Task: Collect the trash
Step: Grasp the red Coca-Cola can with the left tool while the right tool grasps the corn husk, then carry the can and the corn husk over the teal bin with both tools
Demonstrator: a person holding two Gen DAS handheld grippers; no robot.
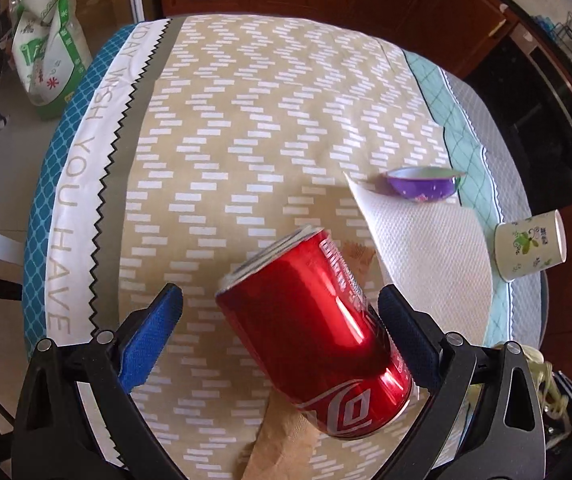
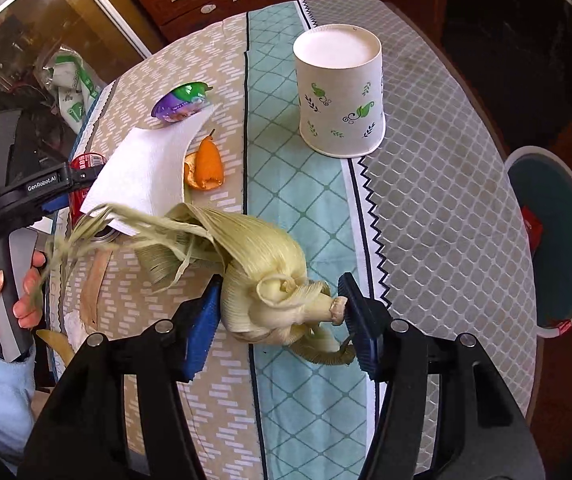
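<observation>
A red soda can (image 1: pixel 318 328) lies tilted between my left gripper's (image 1: pixel 281 312) blue pads. It rests against the right pad with a wide gap on the left, so the gripper is open. The can also shows in the right wrist view (image 2: pixel 83 168), partly hidden by a white paper towel (image 2: pixel 145 172). My right gripper (image 2: pixel 281 308) is shut on a pale corn husk (image 2: pixel 261 276), its stem against the right pad. An orange pepper scrap (image 2: pixel 205 164), a purple jelly cup (image 2: pixel 179 106) and an upturned paper cup (image 2: pixel 342 96) stand on the table.
A white bin with a teal liner (image 2: pixel 554 240) stands on the floor to the right of the table. Loose husk strips (image 2: pixel 93 284) lie at the table's left edge. The table is covered with patterned cloths (image 1: pixel 245 120). A green and white bag (image 1: pixel 49 52) stands on the floor far left.
</observation>
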